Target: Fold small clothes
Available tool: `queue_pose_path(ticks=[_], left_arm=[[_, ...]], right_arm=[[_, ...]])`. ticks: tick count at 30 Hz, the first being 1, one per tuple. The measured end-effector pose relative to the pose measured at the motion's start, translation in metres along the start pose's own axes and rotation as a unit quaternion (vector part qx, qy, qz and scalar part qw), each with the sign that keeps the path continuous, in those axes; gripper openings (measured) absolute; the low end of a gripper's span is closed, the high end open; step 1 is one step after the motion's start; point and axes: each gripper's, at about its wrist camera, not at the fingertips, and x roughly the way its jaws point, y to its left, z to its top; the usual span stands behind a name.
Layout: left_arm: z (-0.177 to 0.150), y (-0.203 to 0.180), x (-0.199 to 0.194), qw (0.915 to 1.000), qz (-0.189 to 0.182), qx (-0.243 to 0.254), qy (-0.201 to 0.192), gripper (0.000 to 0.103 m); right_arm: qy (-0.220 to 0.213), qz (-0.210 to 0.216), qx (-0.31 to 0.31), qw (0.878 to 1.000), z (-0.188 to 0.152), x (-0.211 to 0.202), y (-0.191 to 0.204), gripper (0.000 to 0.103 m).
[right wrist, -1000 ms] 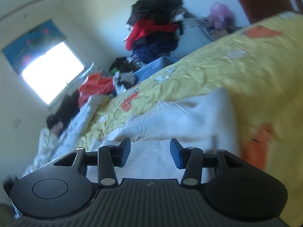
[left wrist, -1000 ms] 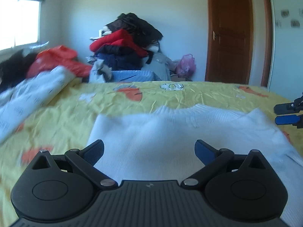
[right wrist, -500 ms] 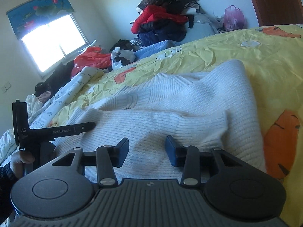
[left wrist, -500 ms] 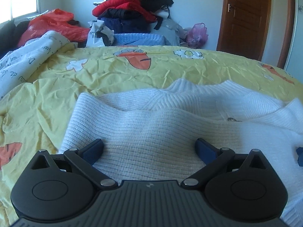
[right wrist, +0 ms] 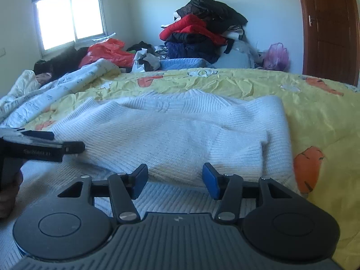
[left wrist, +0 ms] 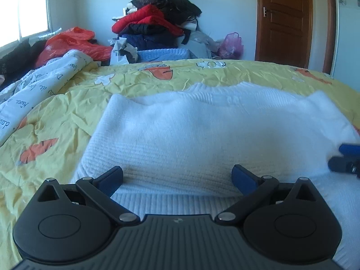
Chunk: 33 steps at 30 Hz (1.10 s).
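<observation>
— Lying flat on the yellow bedspread [left wrist: 67, 103]: white sweater [left wrist: 202, 135].
— Left gripper [left wrist: 177, 177]: spread wide, holding nothing.
— Right gripper [right wrist: 175, 181]: just been opening, half apart, nothing gripped.

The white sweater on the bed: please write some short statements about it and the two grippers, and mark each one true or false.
1. The white sweater lies on a yellow bedsheet with orange carrot prints. True.
2. The right gripper is shut tightly on the sweater. False: its jaws stand apart and have just been opening; the sweater's near fold lies just beyond them and neither pad presses on it.
3. The left gripper is open, with the sweater's near fold lying ahead of its jaws. True.
4. The wooden door is wide open. False: it is closed.
5. A pile of clothes stands beyond the far side of the bed. True.
</observation>
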Motion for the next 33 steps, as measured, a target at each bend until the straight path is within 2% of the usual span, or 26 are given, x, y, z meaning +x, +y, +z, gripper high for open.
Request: queue_pose_path(ticks=[2, 4, 5, 7, 8, 10, 12, 15, 19, 24, 28, 33], left_arm=[[0.003, 0.006, 0.006, 0.9998, -0.009, -0.017, 0.007, 0.103], [0.005, 0.008, 0.009, 0.9996, -0.013, -0.023, 0.01, 0.103], [0.005, 0.008, 0.01, 0.9996, -0.013, -0.022, 0.01, 0.103], [0.004, 0.007, 0.009, 0.9997, -0.012, -0.021, 0.009, 0.103], [0.004, 0.007, 0.009, 0.9996, -0.013, -0.022, 0.008, 0.103], [0.004, 0.006, 0.009, 0.9997, -0.012, -0.021, 0.008, 0.103], [0.003, 0.005, 0.007, 0.9997, -0.008, -0.021, 0.006, 0.103], [0.0, 0.0, -0.002, 0.9997, 0.009, -0.018, 0.012, 0.103], [-0.014, -0.001, -0.015, 0.9976, 0.008, -0.024, 0.065, 0.103], [-0.037, 0.002, -0.039, 0.9986, 0.006, -0.018, 0.05, 0.103], [-0.036, 0.005, -0.032, 0.9983, 0.002, -0.03, 0.05, 0.103], [-0.037, 0.004, -0.033, 0.9984, 0.006, -0.029, 0.048, 0.103]], right_arm=[[-0.005, -0.015, -0.001, 1.0, 0.001, -0.003, 0.006, 0.064], [-0.012, -0.025, 0.006, 1.0, 0.0, -0.012, 0.012, 0.074], [-0.015, -0.024, 0.008, 1.0, -0.003, -0.018, 0.014, 0.077], [-0.015, -0.016, 0.007, 1.0, -0.011, -0.026, 0.016, 0.09], [-0.009, -0.016, 0.007, 1.0, -0.017, -0.026, 0.016, 0.092], [0.029, -0.019, 0.027, 0.999, -0.025, -0.018, 0.01, 0.091], [0.023, -0.012, 0.044, 0.999, -0.024, -0.019, 0.005, 0.095], [0.038, -0.015, 0.025, 0.999, -0.023, -0.014, 0.011, 0.099], [0.048, -0.026, 0.003, 0.999, -0.024, -0.012, 0.02, 0.101], [0.048, -0.027, 0.001, 0.998, -0.024, -0.012, 0.02, 0.101], [0.051, -0.035, -0.007, 0.998, -0.024, -0.011, 0.024, 0.101], [0.059, -0.069, -0.025, 0.996, -0.034, -0.021, 0.038, 0.102]])
